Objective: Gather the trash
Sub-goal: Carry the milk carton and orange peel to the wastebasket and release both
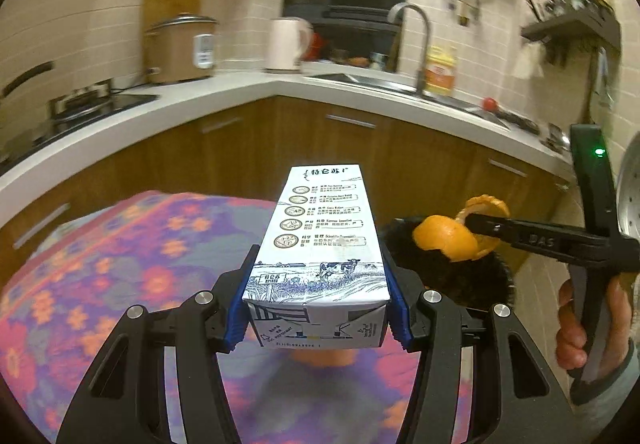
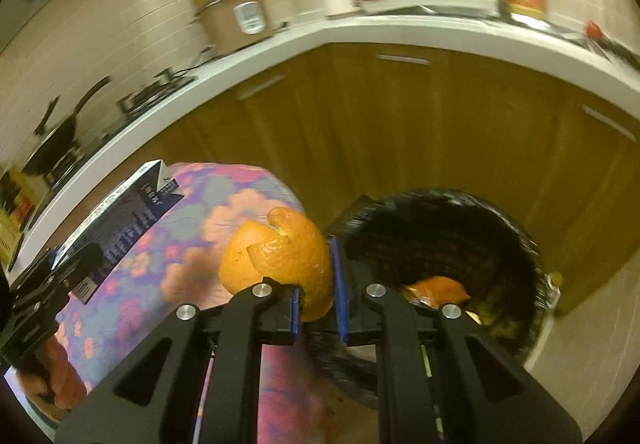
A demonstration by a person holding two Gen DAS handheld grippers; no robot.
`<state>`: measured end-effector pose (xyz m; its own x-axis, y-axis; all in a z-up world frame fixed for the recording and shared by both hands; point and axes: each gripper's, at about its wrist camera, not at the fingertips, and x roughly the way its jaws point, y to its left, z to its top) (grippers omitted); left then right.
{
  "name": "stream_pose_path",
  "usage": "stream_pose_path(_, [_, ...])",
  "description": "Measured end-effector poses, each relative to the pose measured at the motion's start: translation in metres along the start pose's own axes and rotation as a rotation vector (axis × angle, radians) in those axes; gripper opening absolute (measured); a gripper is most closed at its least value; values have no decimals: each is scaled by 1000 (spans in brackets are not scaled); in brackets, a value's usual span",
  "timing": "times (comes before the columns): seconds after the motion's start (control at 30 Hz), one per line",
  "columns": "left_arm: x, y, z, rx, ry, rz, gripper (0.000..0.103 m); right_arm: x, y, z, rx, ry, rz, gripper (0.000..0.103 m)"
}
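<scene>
Right now the right gripper [image 2: 316, 308] pinches a curled piece of orange peel [image 2: 280, 260] between its blue pads [image 2: 339, 284], though the grip looks slight — the peel sits at the inner end of the jaws and the right pad may barely touch it. From the left wrist view the peel [image 1: 448, 238] hangs at the near rim of the black-lined trash bin [image 1: 472, 280], more over its edge than its middle.

The left gripper [image 1: 316, 308] is pressed against both sides of a milk carton [image 1: 320, 240], holding it lengthwise and level above the floral tablecloth [image 1: 120, 264]. The carton is well gripped near its base end; it points toward the kitchen cabinets, with the bin just to its right.

The step in hand is judged to be dropping the peel. To do it well, carry the right gripper further over the dark opening [image 2: 440, 240], where other scraps already lie [image 2: 438, 288], before spreading the jaws — released here, the peel could catch on the liner's rim or fall to the cloth. A light peel may cling to a pad, so a wide opening helps. The carton can follow once the right gripper is clear of the bin.
</scene>
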<state>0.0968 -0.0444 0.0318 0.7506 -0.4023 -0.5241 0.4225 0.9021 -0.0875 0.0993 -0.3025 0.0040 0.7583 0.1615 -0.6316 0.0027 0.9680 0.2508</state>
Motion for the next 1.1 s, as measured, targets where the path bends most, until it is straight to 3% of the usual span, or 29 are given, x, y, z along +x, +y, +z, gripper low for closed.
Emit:
stream_pose_path(0.27, [55, -64, -1, 51, 75, -89, 53, 31, -69, -19, 139, 110, -84, 11])
stream_pose_path(0.53, [110, -110, -1, 91, 156, -142, 54, 43, -114, -28, 259, 174, -77, 15])
stream_pose_path(0.63, [122, -119, -2, 103, 179, -154, 54, 43, -123, -31, 279, 195, -58, 35])
stream_pose_path(0.67, [123, -121, -2, 106, 183, -154, 54, 40, -125, -31, 281, 187, -56, 54])
stream_pose_path(0.7, [127, -122, -3, 108, 191, -158, 54, 37, -126, -32, 278, 171, -57, 57])
stream_pose_path(0.93, [134, -122, -9, 100, 229, -165, 57, 21, -130, -28, 290, 138, -31, 57])
stream_pose_path(1.1, [118, -116, -7, 97, 207, -170, 61, 8, -114, -22, 246, 107, -15, 57])
